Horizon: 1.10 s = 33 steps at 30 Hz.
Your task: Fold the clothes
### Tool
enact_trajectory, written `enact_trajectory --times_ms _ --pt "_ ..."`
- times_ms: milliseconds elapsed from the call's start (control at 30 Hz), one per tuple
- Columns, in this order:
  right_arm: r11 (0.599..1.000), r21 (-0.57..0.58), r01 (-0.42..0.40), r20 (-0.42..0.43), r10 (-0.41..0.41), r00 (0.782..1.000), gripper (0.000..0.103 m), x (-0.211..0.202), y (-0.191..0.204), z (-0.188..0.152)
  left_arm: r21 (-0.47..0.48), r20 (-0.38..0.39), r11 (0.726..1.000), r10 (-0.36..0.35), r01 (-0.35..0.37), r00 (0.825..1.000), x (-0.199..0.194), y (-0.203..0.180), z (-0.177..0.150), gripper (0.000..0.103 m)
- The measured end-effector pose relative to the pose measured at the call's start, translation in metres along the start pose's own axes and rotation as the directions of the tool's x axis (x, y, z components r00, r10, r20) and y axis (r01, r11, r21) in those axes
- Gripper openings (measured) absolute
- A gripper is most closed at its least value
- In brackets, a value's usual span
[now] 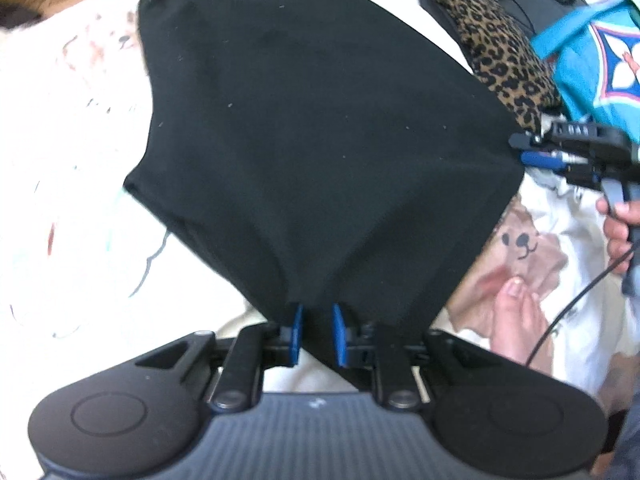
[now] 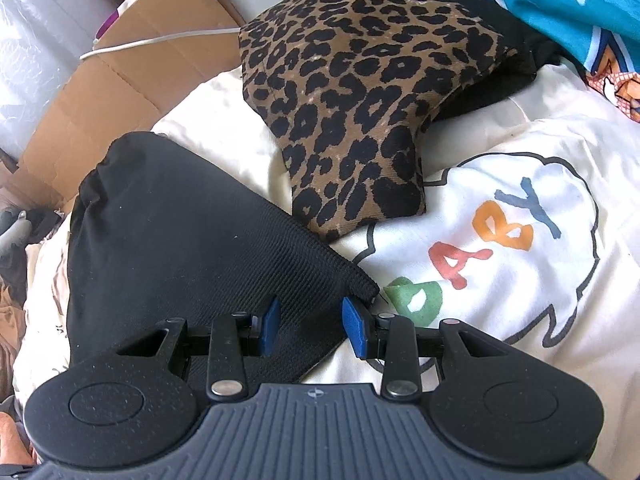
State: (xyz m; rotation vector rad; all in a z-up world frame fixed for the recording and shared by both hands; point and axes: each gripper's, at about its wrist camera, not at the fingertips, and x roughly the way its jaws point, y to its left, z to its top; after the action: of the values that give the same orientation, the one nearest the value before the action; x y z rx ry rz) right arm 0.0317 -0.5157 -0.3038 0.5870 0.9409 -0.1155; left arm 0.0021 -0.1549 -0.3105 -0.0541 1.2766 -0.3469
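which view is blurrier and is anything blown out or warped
Left wrist view: softer, motion-smeared; the white bedding is overexposed and the black garment shows almost no texture. Right wrist view: sharper, the leopard-print fabric and the garment's ribbed weave crisp. Both bend at the edges from fisheye.

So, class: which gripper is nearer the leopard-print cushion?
Right. The right gripper grips the black garment's corner just beside the leopard-print cushion; the left gripper grips a corner farther off.
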Motion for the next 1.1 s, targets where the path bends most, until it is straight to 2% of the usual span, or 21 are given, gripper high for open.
enact_trajectory --times_ms 133,300,433,567,833,900,967,1033,1100 --pt "1.0 -0.003 0.0 -0.008 0.0 1.0 0.042 0.0 -0.002 -0.003 -0.164 -0.007 0.985 -0.047 0.045 0.999 -0.006 0.011 -0.011 0.019" --pt "1.0 -0.02 0.0 -0.019 0.0 1.0 0.042 0.001 -0.002 -0.005 -0.328 0.007 0.939 -0.105 0.102 0.994 -0.007 0.024 -0.029 0.022" --pt "1.0 -0.029 -0.001 -0.023 0.001 1.0 0.042 0.001 -0.002 -0.005 -0.481 0.039 0.858 -0.185 0.18 0.982 0.0 0.039 -0.04 0.022" --pt "0.999 -0.037 0.0 -0.028 -0.001 1.0 0.042 0.001 -0.002 -0.006 -0.594 0.067 0.773 -0.228 0.223 0.971 0.014 0.05 -0.053 0.026" --pt "0.998 -0.061 -0.003 -0.042 0.001 0.999 0.042 0.001 -0.002 -0.005 -0.675 0.13 0.681 -0.269 0.284 0.954 0.028 0.057 -0.067 0.031" --pt "0.998 -0.059 -0.004 -0.042 0.001 0.999 0.042 0.001 -0.002 -0.005 -0.687 0.142 0.666 -0.271 0.292 0.952 0.029 0.059 -0.07 0.032" --pt "0.999 -0.049 -0.002 -0.038 0.0 0.999 0.042 0.001 -0.002 -0.007 -0.688 0.174 0.651 -0.281 0.321 0.944 0.033 0.059 -0.072 0.039" --pt "0.999 -0.037 0.002 -0.034 -0.003 0.999 0.042 0.002 -0.002 -0.008 -0.678 0.219 0.636 -0.304 0.369 0.927 0.034 0.058 -0.074 0.053" --pt "1.0 -0.015 0.005 -0.033 -0.005 0.999 0.043 0.001 -0.003 -0.006 -0.674 0.226 0.634 -0.313 0.38 0.922 0.035 0.058 -0.075 0.053"
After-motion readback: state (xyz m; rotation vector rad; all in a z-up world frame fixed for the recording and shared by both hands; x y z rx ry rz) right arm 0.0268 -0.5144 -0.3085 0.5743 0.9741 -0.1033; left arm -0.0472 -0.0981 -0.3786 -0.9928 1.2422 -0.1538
